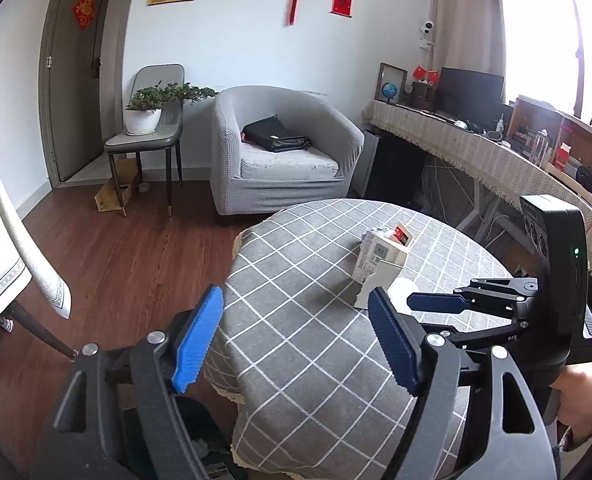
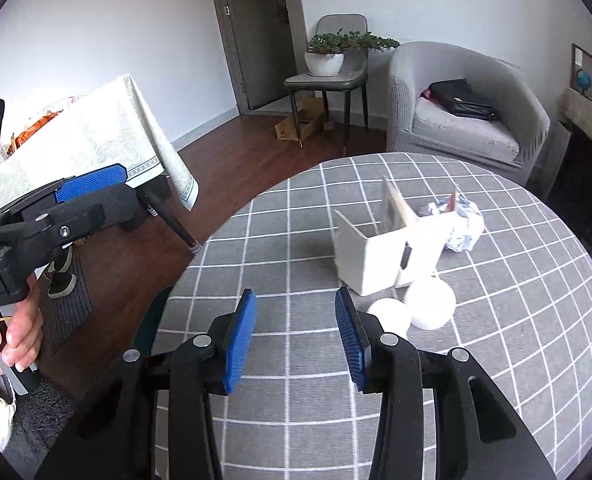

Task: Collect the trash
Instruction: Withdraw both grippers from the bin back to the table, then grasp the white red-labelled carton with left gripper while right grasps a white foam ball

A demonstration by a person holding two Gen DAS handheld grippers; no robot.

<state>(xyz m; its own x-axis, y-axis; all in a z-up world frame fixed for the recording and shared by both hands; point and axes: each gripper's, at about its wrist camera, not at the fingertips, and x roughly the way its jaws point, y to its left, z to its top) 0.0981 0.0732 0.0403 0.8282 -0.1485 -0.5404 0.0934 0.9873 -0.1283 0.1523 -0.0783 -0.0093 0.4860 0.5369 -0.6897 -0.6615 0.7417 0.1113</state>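
A torn white cardboard box (image 2: 375, 256) lies open on the round table with a grey checked cloth (image 2: 296, 200). Two white balls (image 2: 431, 304) rest just in front of the box and a crumpled paper wad (image 2: 463, 220) lies behind it. My right gripper (image 2: 296, 340) hovers over the cloth short of the box, open, with nothing between its fingers. My left gripper (image 1: 296, 340) hangs over the table's left edge, open wide and empty. In the left wrist view the box (image 1: 379, 256) lies ahead to the right, and one blue finger (image 1: 435, 304) of the right gripper reaches in beside a white ball (image 1: 401, 292).
A grey armchair (image 1: 288, 152) with a black bag stands behind the table. Beside it is a chair holding a potted plant (image 1: 144, 116). A white-clothed table (image 2: 96, 136) stands at the left and a long draped desk (image 1: 475, 148) at the right. A cardboard box (image 1: 116, 192) lies on the wooden floor.
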